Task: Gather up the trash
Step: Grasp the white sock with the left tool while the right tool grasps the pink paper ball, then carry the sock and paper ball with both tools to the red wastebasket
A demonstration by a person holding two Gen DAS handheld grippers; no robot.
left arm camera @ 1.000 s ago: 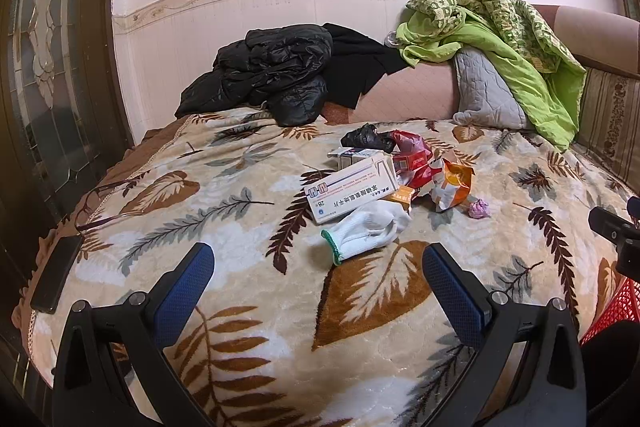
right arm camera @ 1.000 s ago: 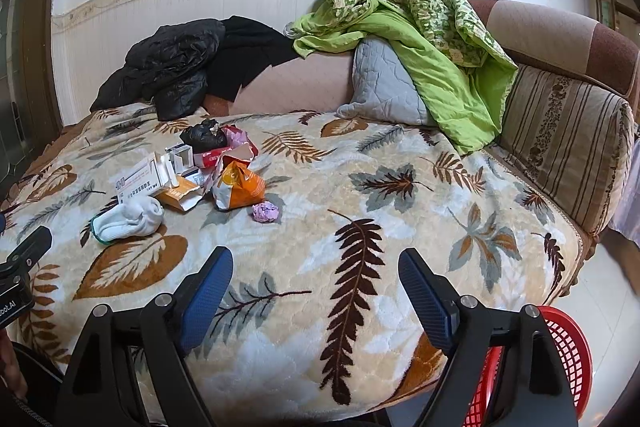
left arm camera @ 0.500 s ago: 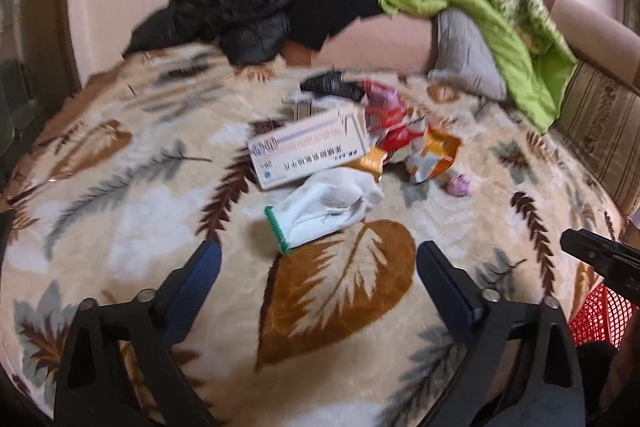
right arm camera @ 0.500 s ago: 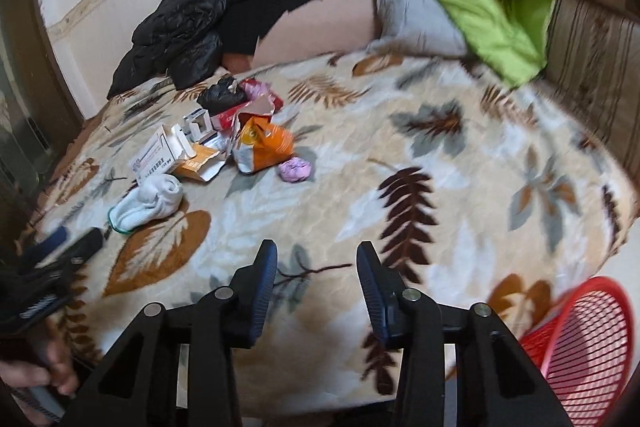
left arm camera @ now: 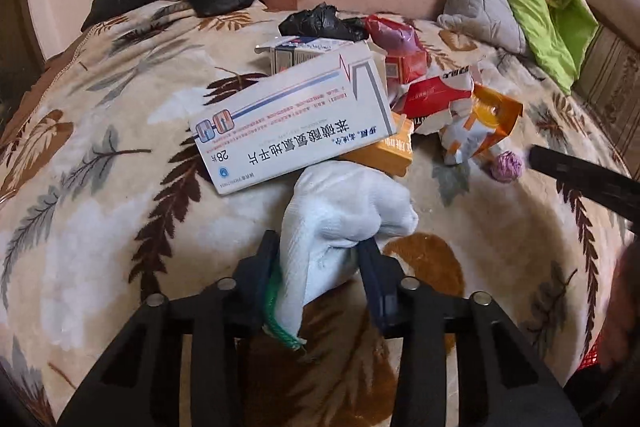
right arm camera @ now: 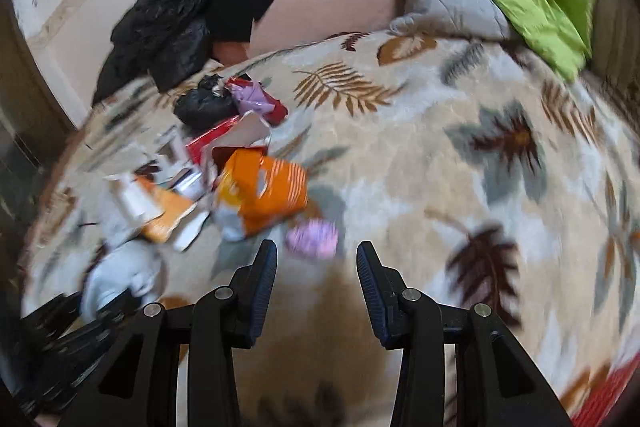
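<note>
- Leaf-patterned blanket (left arm camera: 120, 195) covers the bed, trash heaped mid-surface.
- White medicine box (left arm camera: 292, 131) lies atop the heap.
- Left gripper (left arm camera: 318, 247): jaws closing, pinching the white glove (left arm camera: 340, 211) just below that box.
- Right gripper (right arm camera: 316, 259): jaws apart, empty, beside a purple wad (right arm camera: 312, 239).

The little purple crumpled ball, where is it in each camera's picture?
Left wrist view: the purple ball lies far right of the middle, right of the white glove.
Right wrist view: the purple ball sits low in the middle, blurred, just beyond the right claw.
Shared landmark: the orange packet lies right beside it in both.
</note>
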